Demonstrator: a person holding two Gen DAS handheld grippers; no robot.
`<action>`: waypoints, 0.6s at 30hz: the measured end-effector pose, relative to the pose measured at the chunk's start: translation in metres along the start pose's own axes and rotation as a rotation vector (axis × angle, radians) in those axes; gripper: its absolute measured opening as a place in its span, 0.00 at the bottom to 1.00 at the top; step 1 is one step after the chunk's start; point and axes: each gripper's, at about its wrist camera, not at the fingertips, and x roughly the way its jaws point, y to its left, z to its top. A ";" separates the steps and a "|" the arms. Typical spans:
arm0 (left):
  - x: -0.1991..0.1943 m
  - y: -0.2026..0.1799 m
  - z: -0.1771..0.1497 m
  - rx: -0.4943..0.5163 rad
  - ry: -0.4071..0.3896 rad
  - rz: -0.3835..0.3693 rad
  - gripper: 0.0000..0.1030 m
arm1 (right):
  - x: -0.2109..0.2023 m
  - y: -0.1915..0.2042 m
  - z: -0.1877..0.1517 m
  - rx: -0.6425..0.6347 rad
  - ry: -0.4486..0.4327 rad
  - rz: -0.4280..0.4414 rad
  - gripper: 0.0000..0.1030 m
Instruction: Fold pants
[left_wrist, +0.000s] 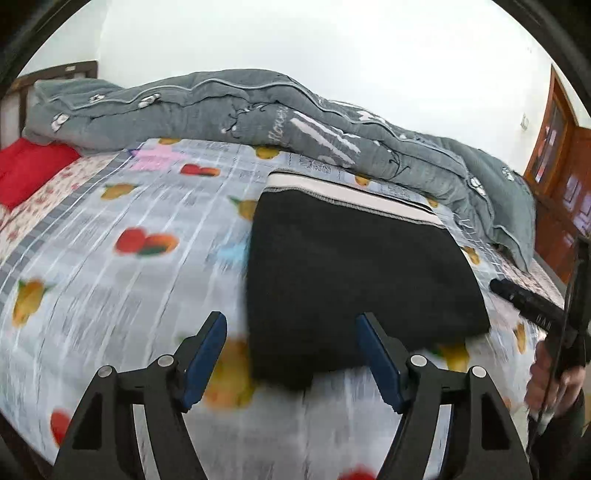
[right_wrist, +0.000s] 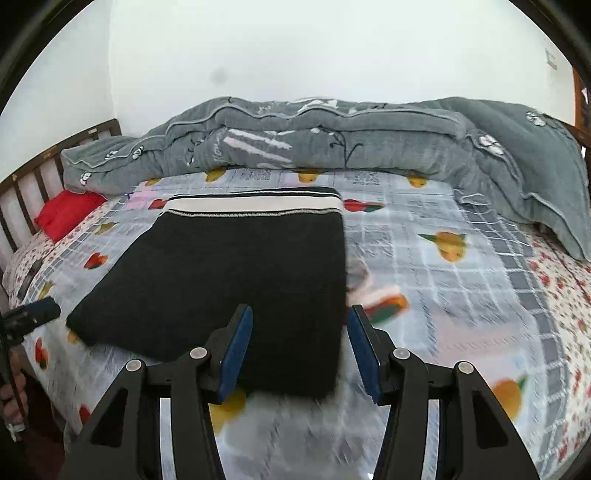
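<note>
The black pants (left_wrist: 354, 273) lie folded into a compact rectangle on the fruit-print bed sheet (left_wrist: 110, 280), white striped waistband (left_wrist: 351, 199) at the far side. They also show in the right wrist view (right_wrist: 229, 280). My left gripper (left_wrist: 291, 332) is open and empty, above the near left corner of the pants. My right gripper (right_wrist: 299, 325) is open and empty, above the near right corner. The right gripper also appears at the right edge of the left wrist view (left_wrist: 532, 306), and the left gripper at the left edge of the right wrist view (right_wrist: 33, 314).
A rumpled grey quilt (left_wrist: 280, 114) lies along the far side of the bed. A red pillow (left_wrist: 29, 170) sits by the wooden headboard (right_wrist: 33, 177) at the left. A wooden door (left_wrist: 561, 177) stands at the right.
</note>
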 end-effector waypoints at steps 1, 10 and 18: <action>0.012 -0.006 0.006 0.012 0.007 0.003 0.69 | 0.008 0.003 0.003 0.008 0.010 0.003 0.51; 0.067 0.000 -0.021 -0.025 0.109 -0.031 0.80 | 0.050 0.015 -0.022 -0.101 0.022 0.002 0.53; 0.060 0.020 0.010 -0.014 0.104 -0.045 0.78 | 0.038 -0.006 0.014 -0.107 -0.019 -0.012 0.53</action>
